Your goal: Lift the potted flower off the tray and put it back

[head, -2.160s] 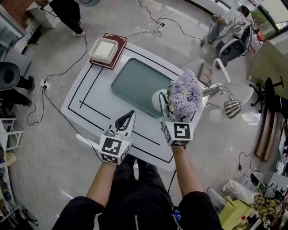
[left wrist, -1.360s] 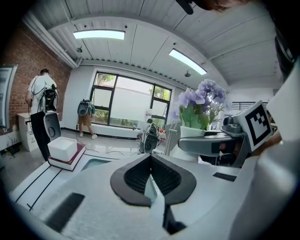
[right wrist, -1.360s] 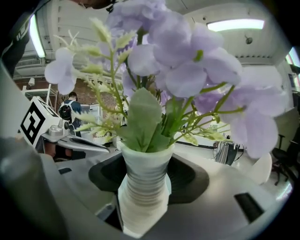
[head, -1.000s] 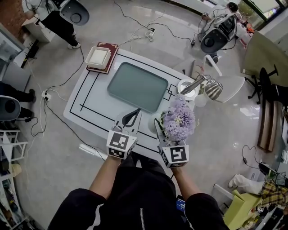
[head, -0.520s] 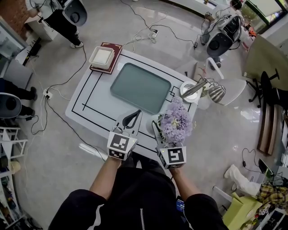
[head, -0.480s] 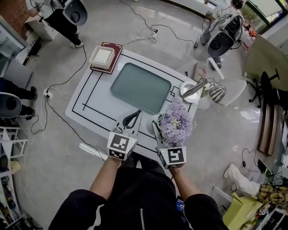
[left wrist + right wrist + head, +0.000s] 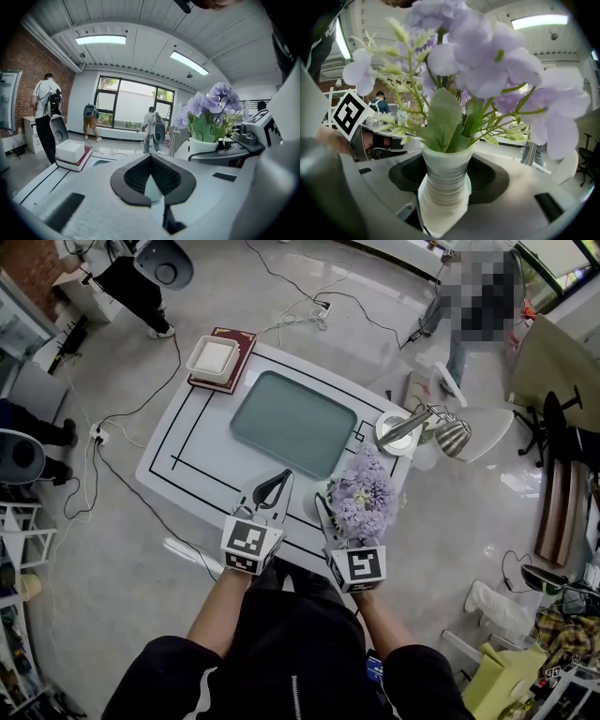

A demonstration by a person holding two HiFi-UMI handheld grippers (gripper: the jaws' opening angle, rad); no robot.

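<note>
1. We log a white table (image 7: 187, 460) with black lines marked on it, seen from above.
2. The grey-green tray (image 7: 292, 423) lies at the table's middle with nothing on it.
3. A red book (image 7: 232, 341) sits at the far left corner, with a white box (image 7: 215, 356) on top of it.
4. A metal lamp (image 7: 441, 432) stands at the right edge, just beyond the tray.
5. The flower (image 7: 364, 502) is off the tray, over the table's near edge and to the tray's near right. We cannot tell whether its base touches the table.
6. The right gripper (image 7: 447, 172) has its jaws set wide around the flower's ribbed white pot (image 7: 443, 192), pads against both sides, with the purple blooms upright above.
7. The left gripper (image 7: 151, 158) hangs just left of the right one, its tips pressed together with nothing between them.
</note>
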